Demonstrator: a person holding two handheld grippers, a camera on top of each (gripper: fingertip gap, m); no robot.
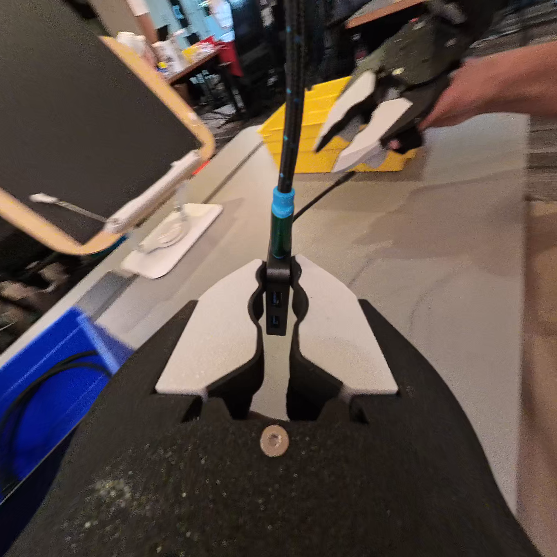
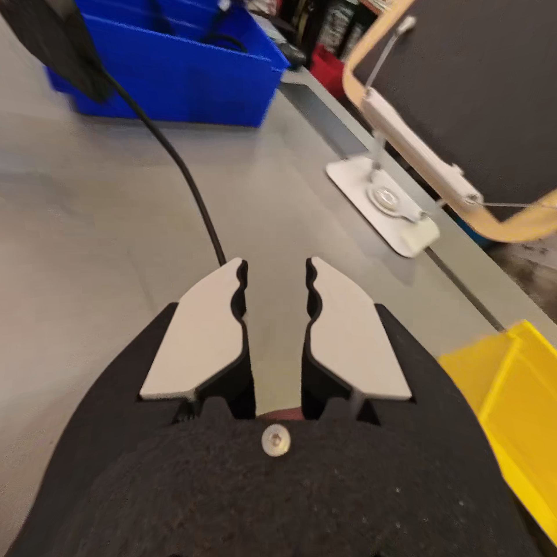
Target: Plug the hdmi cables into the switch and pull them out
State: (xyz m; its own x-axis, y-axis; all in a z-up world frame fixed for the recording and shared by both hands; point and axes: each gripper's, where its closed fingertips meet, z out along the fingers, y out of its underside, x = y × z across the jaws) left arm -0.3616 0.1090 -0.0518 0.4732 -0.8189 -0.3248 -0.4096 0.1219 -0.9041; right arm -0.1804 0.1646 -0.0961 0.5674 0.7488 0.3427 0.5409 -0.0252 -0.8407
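Observation:
My left gripper (image 1: 277, 265) is shut on a small black switch (image 1: 276, 301) and holds it above the grey table. A black braided HDMI cable (image 1: 291, 120) with a blue collar and a green plug (image 1: 281, 238) is plugged into the switch's far end and rises out of view. A thin black cable (image 1: 322, 193) trails behind it on the table. My right gripper (image 2: 276, 265) is open and empty above the table; it also shows in the left wrist view (image 1: 328, 156), beyond the cable at upper right. A thin black cable (image 2: 180, 162) runs from its left fingertip toward the upper left.
A blue bin (image 2: 180, 75) stands at one end of the table (image 2: 90, 211), a yellow bin (image 2: 506, 407) at the other. A dark panel with a tan frame (image 2: 470, 90) and a white stand base (image 2: 388, 205) line the table's edge. A person's forearm (image 1: 497, 87) holds the right gripper.

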